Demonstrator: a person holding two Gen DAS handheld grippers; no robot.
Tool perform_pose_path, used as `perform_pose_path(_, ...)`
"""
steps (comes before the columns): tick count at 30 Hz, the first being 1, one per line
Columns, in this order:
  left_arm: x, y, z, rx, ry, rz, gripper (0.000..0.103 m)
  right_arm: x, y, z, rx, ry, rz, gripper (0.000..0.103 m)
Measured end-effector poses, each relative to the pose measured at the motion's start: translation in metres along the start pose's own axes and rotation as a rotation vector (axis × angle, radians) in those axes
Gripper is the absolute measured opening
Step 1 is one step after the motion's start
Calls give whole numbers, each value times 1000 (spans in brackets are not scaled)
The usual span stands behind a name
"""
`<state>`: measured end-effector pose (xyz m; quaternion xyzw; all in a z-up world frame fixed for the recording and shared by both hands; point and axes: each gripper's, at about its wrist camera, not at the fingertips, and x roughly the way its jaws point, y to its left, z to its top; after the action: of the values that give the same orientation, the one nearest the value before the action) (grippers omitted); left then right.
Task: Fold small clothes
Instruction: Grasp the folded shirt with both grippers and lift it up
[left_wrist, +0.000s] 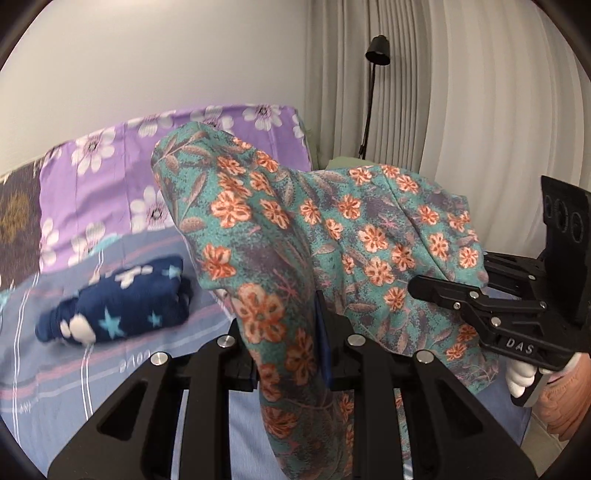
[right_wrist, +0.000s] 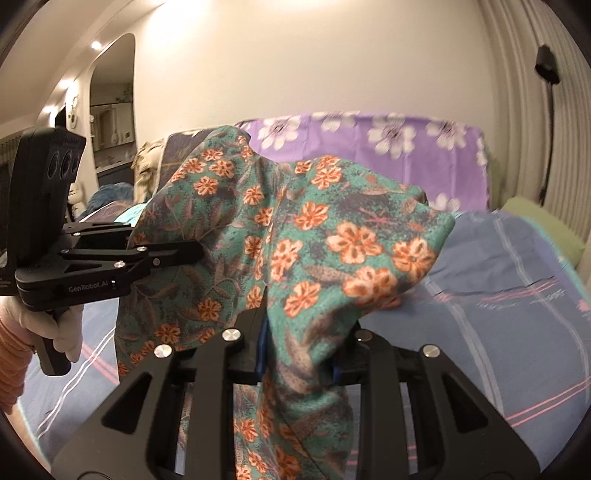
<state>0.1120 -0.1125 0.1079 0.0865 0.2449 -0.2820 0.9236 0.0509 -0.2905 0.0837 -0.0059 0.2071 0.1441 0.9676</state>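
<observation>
Floral garment (left_wrist: 303, 236) hides bed (left_wrist: 110, 354) beyond navy bundle (left_wrist: 118, 302)

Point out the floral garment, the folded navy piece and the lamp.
Floral garment (left_wrist: 332, 229): left wrist view, raised middle.
Navy piece (left_wrist: 122, 299): left wrist view, top face.
Lamp (left_wrist: 378, 50): left wrist view, black shade.
</observation>
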Motion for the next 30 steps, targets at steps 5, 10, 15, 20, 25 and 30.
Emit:
perform_pose_path(5, 16, -4, 25, 49, -23, 8, 24, -1, -12, 14, -18, -53, -41, 25)
perform_pose_path(10, 33, -3, 50, 79, -50, 24, 24, 11, -32, 30, -6, -82, -62, 25)
perform_pose_path(15, 55, 2, 75, 81, -62, 38, 24, 26, -46, 50, -10, -92, -87, 25)
perform_pose_path(20, 83, 10, 95, 96, -52, 54, 24, 44, -55, 63, -34, -104, -135, 25)
perform_pose_path(25, 116, 22, 114, 83, -32, 69, 24, 80, -86, 84, 1, -73, -157, 25)
perform_pose_path(30, 153, 43, 133, 42, -3, 99, 24, 125, -114, 105, 61, -26, -155, 24)
